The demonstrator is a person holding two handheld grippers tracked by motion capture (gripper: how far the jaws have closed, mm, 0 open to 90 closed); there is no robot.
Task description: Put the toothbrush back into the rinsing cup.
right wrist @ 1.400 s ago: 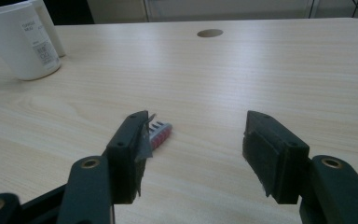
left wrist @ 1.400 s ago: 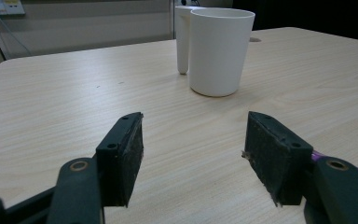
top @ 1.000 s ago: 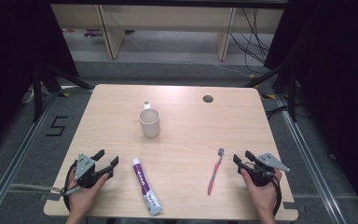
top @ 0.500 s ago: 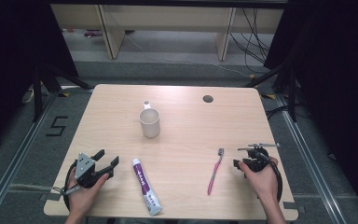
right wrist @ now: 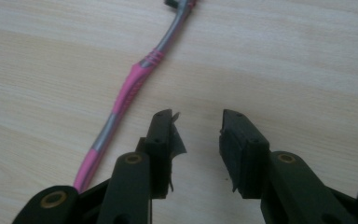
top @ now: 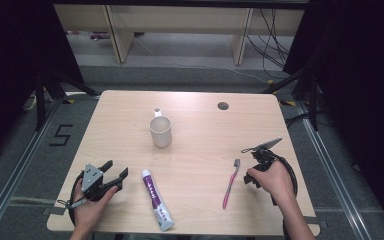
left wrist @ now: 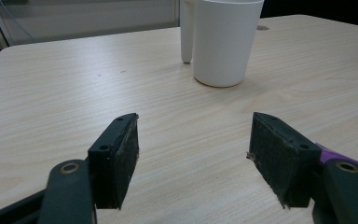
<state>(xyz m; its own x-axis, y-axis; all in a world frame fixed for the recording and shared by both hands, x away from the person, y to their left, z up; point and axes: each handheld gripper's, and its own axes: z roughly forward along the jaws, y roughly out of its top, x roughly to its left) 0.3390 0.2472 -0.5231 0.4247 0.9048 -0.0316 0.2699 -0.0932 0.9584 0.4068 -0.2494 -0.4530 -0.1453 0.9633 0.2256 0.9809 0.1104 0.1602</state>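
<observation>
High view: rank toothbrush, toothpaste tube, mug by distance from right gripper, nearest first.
From the right gripper:
1. Toothbrush, just to its left, untouched.
2. Toothpaste tube, farther left, near the table's front edge.
3. Mug, up-left near the table's middle; close to the tube's distance, slightly farther.

Even overhead light, dark surroundings, soft focus
</observation>
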